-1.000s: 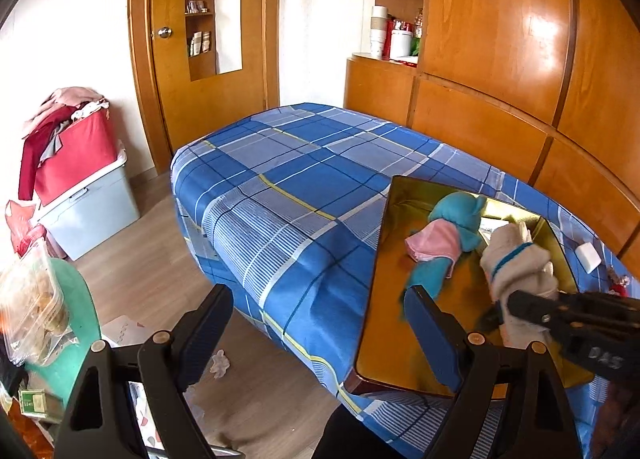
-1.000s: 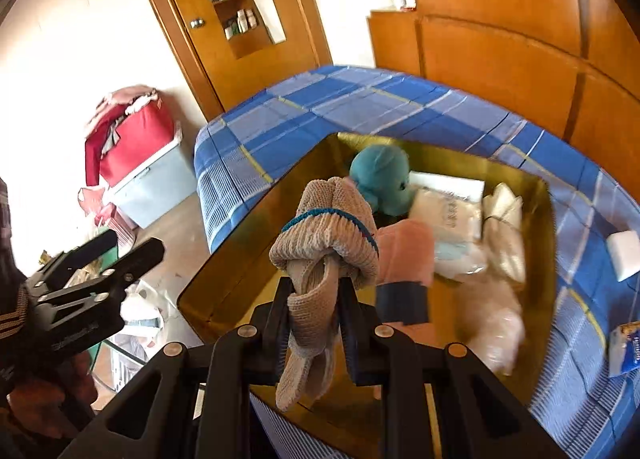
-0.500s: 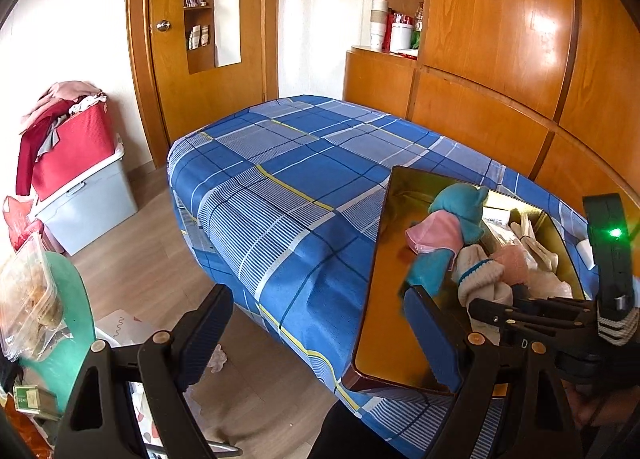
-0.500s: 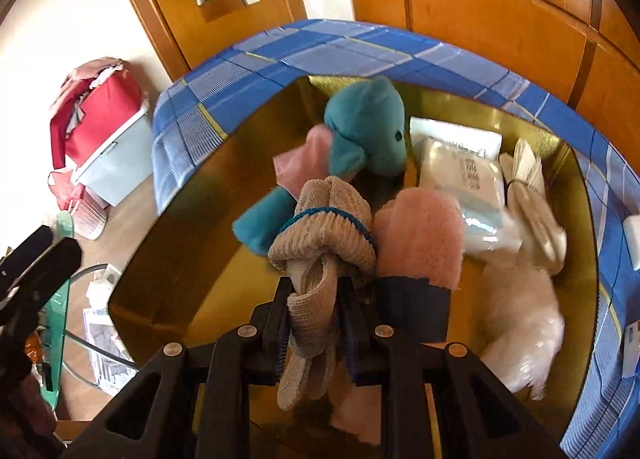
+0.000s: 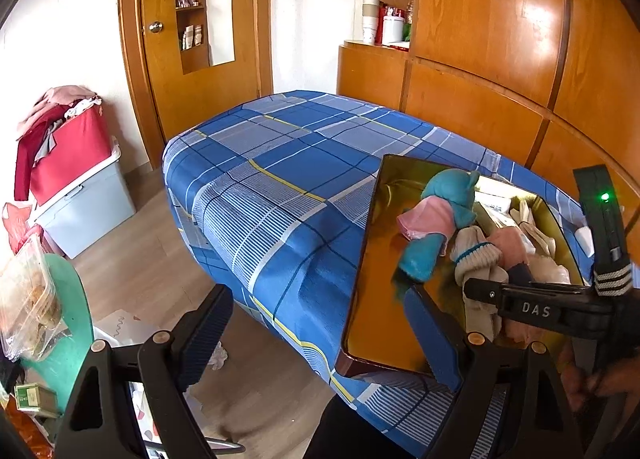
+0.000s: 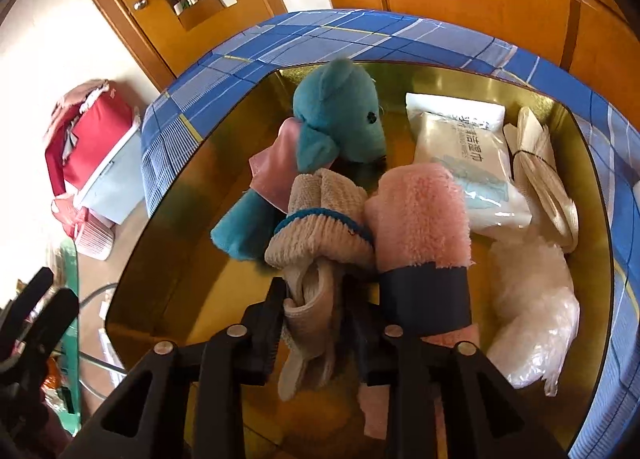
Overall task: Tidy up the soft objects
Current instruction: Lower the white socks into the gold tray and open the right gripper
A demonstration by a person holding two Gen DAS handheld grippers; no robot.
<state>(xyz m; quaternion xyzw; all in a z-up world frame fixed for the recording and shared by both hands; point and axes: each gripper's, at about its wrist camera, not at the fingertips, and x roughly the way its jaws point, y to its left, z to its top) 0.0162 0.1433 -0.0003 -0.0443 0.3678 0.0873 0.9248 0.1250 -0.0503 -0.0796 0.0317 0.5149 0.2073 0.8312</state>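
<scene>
A gold tray (image 6: 168, 243) lies on the blue plaid bed (image 5: 288, 179). My right gripper (image 6: 314, 311) is low inside the tray, its jaws around a beige rolled sock with a blue band (image 6: 320, 231); the sock rests among the other items. A teal plush bear (image 6: 340, 115) with a pink cloth (image 6: 272, 167) lies behind it, a fuzzy pink sock with a navy cuff (image 6: 420, 219) to its right. In the left wrist view the sock (image 5: 476, 255) and the right gripper (image 5: 492, 295) sit over the tray (image 5: 376, 319). My left gripper (image 5: 316, 335) is open and empty off the bed's near corner.
The tray also holds a wet-wipes pack (image 6: 468, 163), a bundle of cream cloth (image 6: 540, 171) and a white fluffy item in plastic (image 6: 536, 299). A red laundry bin on a pale storage box (image 5: 76, 179) stands by the wall. Wooden wardrobes (image 5: 500, 39) lie behind the bed.
My right gripper has carried the beige sock down into the tray, beside the pink sock and in front of the bear. The left gripper has barely moved.
</scene>
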